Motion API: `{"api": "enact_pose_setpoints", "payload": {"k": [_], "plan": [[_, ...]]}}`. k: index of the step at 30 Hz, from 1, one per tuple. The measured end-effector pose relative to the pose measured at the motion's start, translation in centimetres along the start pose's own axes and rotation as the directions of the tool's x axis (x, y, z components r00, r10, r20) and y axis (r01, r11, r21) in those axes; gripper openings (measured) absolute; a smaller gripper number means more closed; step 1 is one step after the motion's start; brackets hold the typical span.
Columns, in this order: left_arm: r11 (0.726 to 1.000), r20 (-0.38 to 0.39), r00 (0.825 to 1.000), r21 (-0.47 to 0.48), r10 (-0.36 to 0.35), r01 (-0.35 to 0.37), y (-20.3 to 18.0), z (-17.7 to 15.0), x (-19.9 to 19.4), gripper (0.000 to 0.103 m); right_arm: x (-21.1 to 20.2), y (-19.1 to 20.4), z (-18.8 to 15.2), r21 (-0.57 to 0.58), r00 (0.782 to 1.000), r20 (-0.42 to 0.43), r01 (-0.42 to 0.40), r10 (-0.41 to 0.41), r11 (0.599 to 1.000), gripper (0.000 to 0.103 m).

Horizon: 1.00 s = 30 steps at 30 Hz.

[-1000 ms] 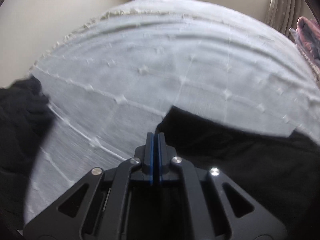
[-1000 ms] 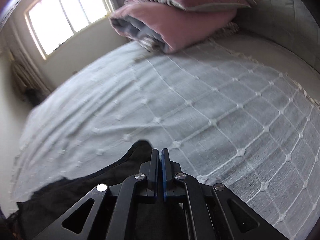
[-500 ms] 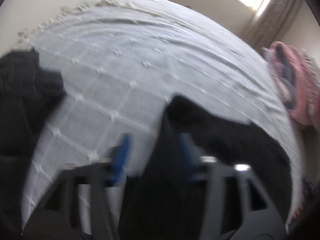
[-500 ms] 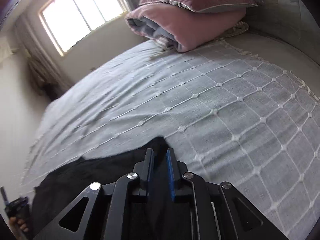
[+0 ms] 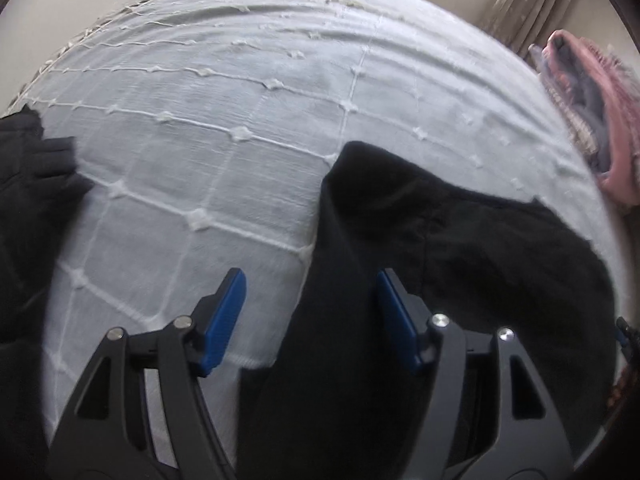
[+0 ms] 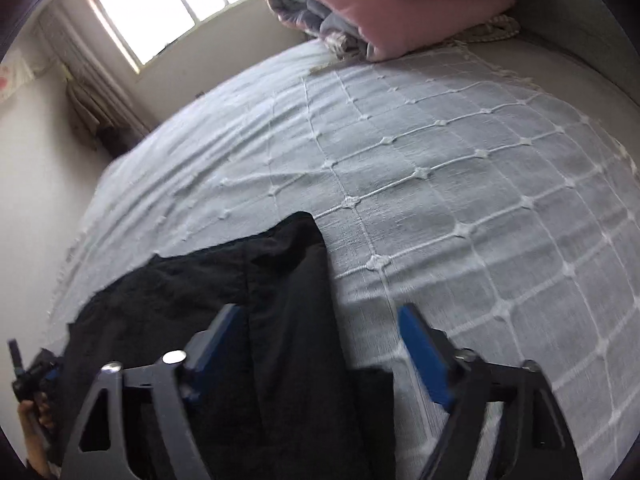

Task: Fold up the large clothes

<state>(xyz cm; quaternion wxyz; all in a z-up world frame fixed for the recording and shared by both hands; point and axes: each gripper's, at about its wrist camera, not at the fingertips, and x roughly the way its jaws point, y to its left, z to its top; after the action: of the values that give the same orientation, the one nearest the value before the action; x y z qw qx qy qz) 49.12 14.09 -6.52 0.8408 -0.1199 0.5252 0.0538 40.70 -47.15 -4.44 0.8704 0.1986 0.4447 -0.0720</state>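
Black garment (image 5: pixel 440 280) laid flat on bedspread (image 5: pixel 240 140), folded corner toward bed centre, prob. released so fold stays. Left gripper (image 5: pixel 310 312) above garment's edge, fingers spread, nothing pinched. Right gripper (image 6: pixel 320 336) above opposite edge, jaws just been opening, cloth lying below and between but not pressed. Pink bedding (image 6: pixel 400 12) well beyond garment, out of the way. More dark cloth (image 5: pixel 28 200) apart at the side.

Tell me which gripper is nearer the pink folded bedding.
Right. The right gripper faces the pink bedding straight up the bed; the left gripper has it off to its far right edge.
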Motion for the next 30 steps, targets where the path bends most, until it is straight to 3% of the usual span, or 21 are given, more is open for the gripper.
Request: {"api": "enact_pose_setpoints", "payload": {"k": [1,2,3,4,8,13,17,21,24,26,28,30], "plan": [[1.000,-0.001,1.000,-0.011,0.005,-0.005,0.0,0.1,0.3,0.066,1.3,0.1,0.1,0.010,1.000,-0.022,0.011,-0.011,1.000,0.038],[0.999,0.010,1.000,-0.033,0.008,-0.008,0.0,0.2,0.4,0.059,3.2,0.1,0.2,0.042,0.998,-0.064,-0.016,0.018,0.999,0.016],[0.999,0.026,0.999,-0.050,-0.019,0.020,-0.2,0.3,0.2,0.024,4.1,0.4,0.1,0.056,0.996,-0.083,-0.035,0.039,0.998,0.014],[0.997,0.025,0.999,-0.056,-0.048,0.049,-0.2,0.4,0.2,0.007,4.6,0.9,0.1,0.043,0.996,-0.080,-0.028,0.032,0.999,0.012],[1.000,0.069,0.998,-0.020,-0.013,0.014,-1.1,0.3,-0.6,0.005,4.5,3.8,0.0,-0.102,0.998,-0.060,0.008,-0.014,0.995,0.005],[0.997,0.149,0.988,-0.071,-0.033,0.044,-0.1,1.0,-2.8,0.005,1.1,3.6,0.9,-0.096,0.997,0.071,0.027,-0.020,0.995,0.004],[0.991,0.244,0.970,-0.128,-0.003,0.035,-1.0,2.6,-5.5,0.005,-1.4,4.6,2.5,-0.118,0.988,0.153,0.048,-0.030,0.992,0.003],[0.992,0.329,0.942,-0.124,0.062,-0.022,-2.9,3.4,-6.2,0.005,-2.9,6.9,3.5,-0.134,0.959,0.272,0.115,-0.075,0.984,0.003],[0.990,0.330,0.935,-0.088,0.132,-0.109,-4.0,3.2,-4.1,0.005,-1.0,7.3,4.3,-0.133,0.950,0.275,0.189,-0.147,0.973,0.003],[0.983,0.271,0.946,-0.076,0.179,-0.165,-4.0,2.2,-0.8,0.005,2.4,6.7,4.0,-0.132,0.955,0.219,0.234,-0.202,0.963,0.003],[0.984,0.205,0.964,-0.098,0.168,-0.150,-3.2,1.2,1.6,0.006,6.1,6.3,2.6,-0.166,0.954,0.142,0.286,-0.264,0.944,0.003],[0.983,0.228,0.959,-0.103,0.170,-0.150,-3.1,1.3,1.2,0.006,8.2,5.9,1.3,-0.160,0.954,0.110,0.294,-0.280,0.942,0.004]]}}
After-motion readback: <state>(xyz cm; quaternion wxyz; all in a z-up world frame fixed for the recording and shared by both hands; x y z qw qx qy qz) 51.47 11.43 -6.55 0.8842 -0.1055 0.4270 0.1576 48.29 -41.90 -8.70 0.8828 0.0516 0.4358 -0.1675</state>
